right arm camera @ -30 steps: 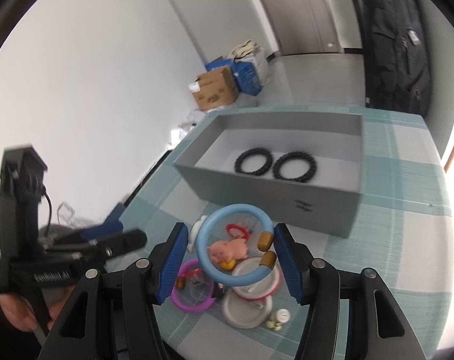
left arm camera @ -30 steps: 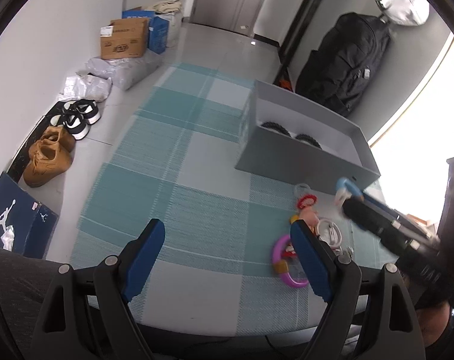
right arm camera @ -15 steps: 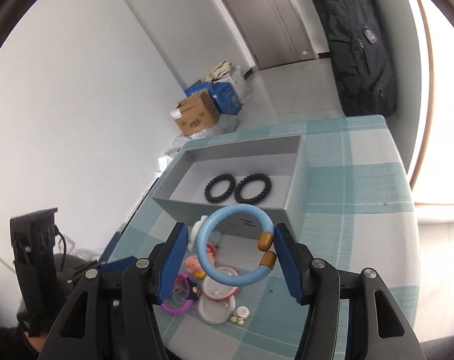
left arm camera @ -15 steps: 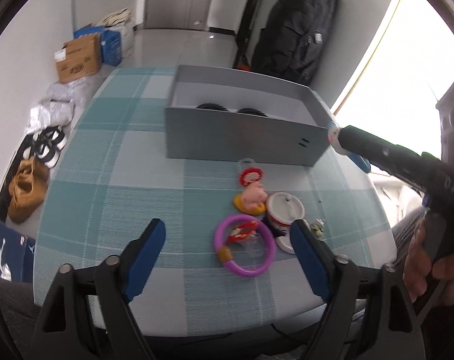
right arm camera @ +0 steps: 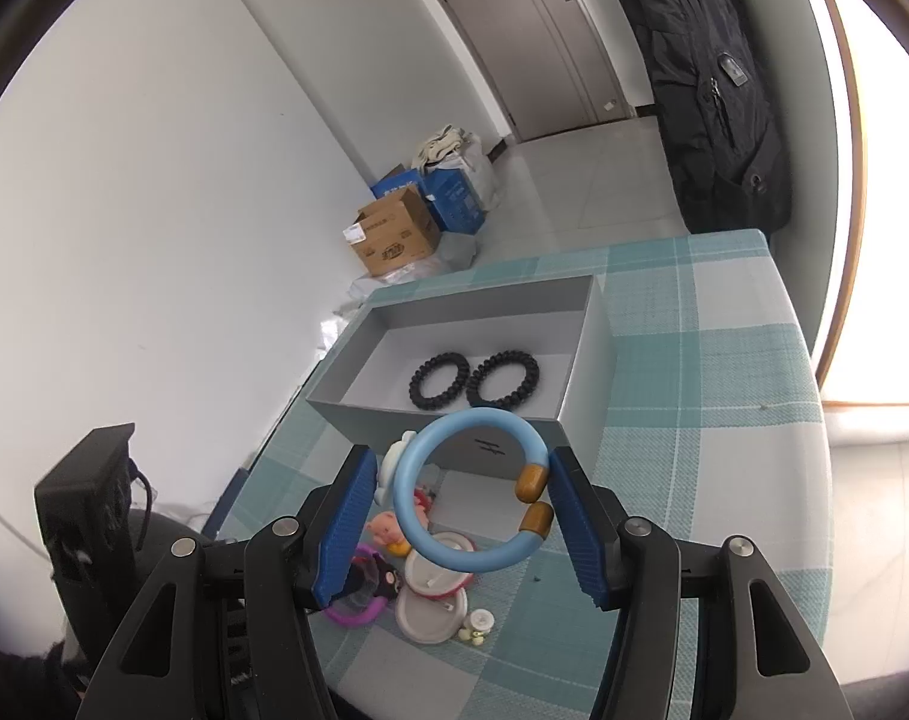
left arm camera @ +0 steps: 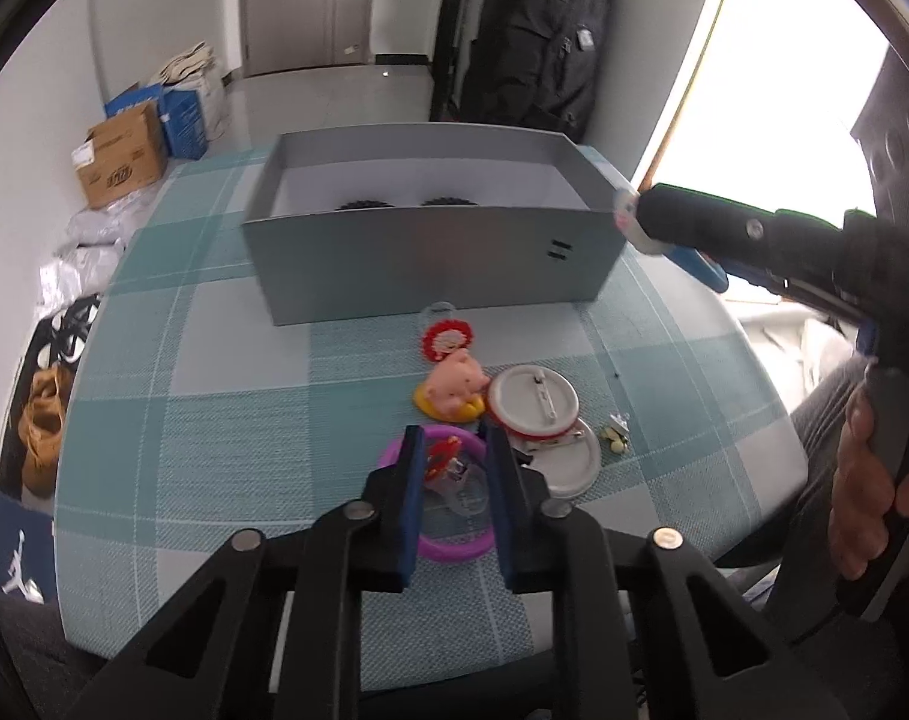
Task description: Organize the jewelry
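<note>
My right gripper (right arm camera: pixel 463 519) is shut on a light blue bangle (right arm camera: pixel 454 552) with two brown beads and holds it in the air before the near right corner of the grey box (right arm camera: pixel 517 300), which holds two black coil bracelets (right arm camera: pixel 475 381). The right gripper also shows in the left wrist view (left arm camera: pixel 646 222), beside the box (left arm camera: pixel 430 264). My left gripper (left arm camera: pixel 451 480) has its jaws narrowed around a red-and-clear clip (left arm camera: pixel 448 465) lying inside a purple bangle (left arm camera: pixel 454 552) on the table. I cannot tell whether the pads touch the clip.
On the checked teal tablecloth (left arm camera: pixel 226 420) lie a pink pig charm (left arm camera: pixel 457 390), a red round brooch (left arm camera: pixel 448 339), two white round badges (left arm camera: pixel 535 399) and small earrings (left arm camera: pixel 616 441). A black backpack (left arm camera: pixel 538 36) and cardboard boxes (left arm camera: pixel 121 153) stand on the floor beyond.
My left gripper's jaws have narrowed from wide open and moved forward over the purple bangle. My right gripper has carried the blue bangle up toward the box's right end.
</note>
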